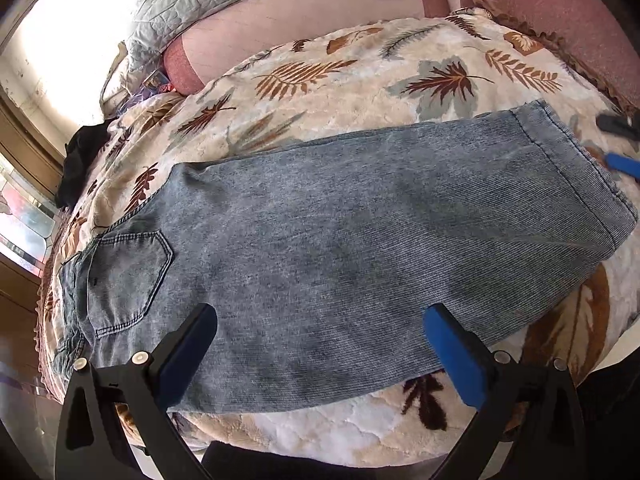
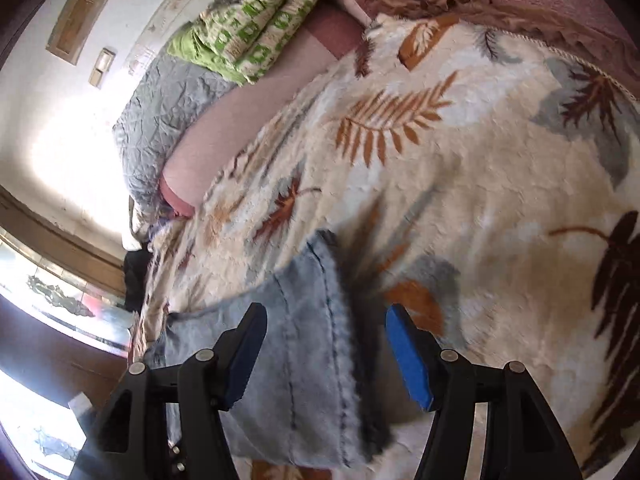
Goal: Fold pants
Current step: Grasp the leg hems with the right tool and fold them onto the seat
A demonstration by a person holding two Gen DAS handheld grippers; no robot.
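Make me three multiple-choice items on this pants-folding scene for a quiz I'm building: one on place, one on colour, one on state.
1. Where do the jeans lie?
A. on the leaf-print blanket
B. on a chair
C. on the floor

2. What colour are the pads of the right hand-held gripper?
A. red
B. blue
C. yellow

3. How do the right hand-held gripper's jaws stand?
A. shut on the hem
B. shut, empty
C. open over the hem

Key: 1 A, blanket shows all around the denim; 2 B, blue pads; 3 C, pads apart, fabric unpinched.

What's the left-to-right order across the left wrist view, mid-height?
Black cloth → back pocket → pant leg → hem → right gripper at the frame's edge. All lie on the leaf blanket.
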